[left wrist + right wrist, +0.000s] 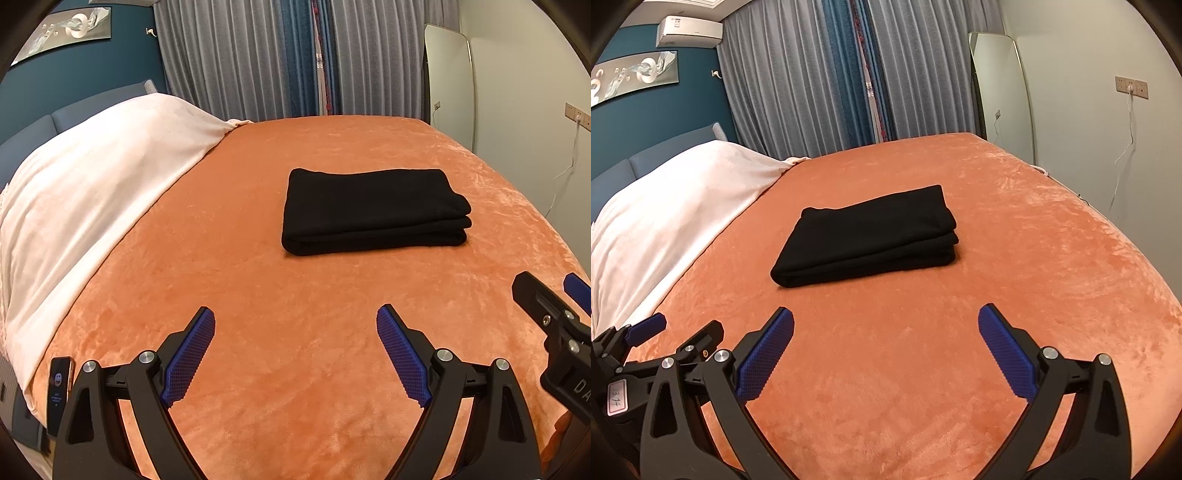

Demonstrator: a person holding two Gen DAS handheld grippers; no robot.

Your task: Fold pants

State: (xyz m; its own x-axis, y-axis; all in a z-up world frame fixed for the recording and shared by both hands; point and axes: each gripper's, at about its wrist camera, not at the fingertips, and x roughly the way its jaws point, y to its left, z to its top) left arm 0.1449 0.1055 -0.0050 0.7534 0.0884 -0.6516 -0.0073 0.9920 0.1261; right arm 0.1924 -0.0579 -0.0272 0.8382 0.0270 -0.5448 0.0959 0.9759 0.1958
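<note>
Bed: we see a wide orange plush cover filling both views, with nothing else lying on the part in front of us.
White blanket: it drapes over the head end on our left, well apart from the work.
Pants: black, already folded into a neat stacked rectangle, they lie flat near the middle of the bed, ahead of both grippers; we count several layers at the near right edge.
Left gripper: its fingers are spread wide with nothing between them, and it is held over the cover, short of the pants.
Right gripper: likewise spread and empty, just beside the left one, clear of the pants.
Progress: we judge the folding done, or nearly so.
Risk: if we reach in again, a spread finger could catch the top layer and drag it askew; the plush cover may grip the bottom layer while the upper ones slide, undoing the stack.
</note>
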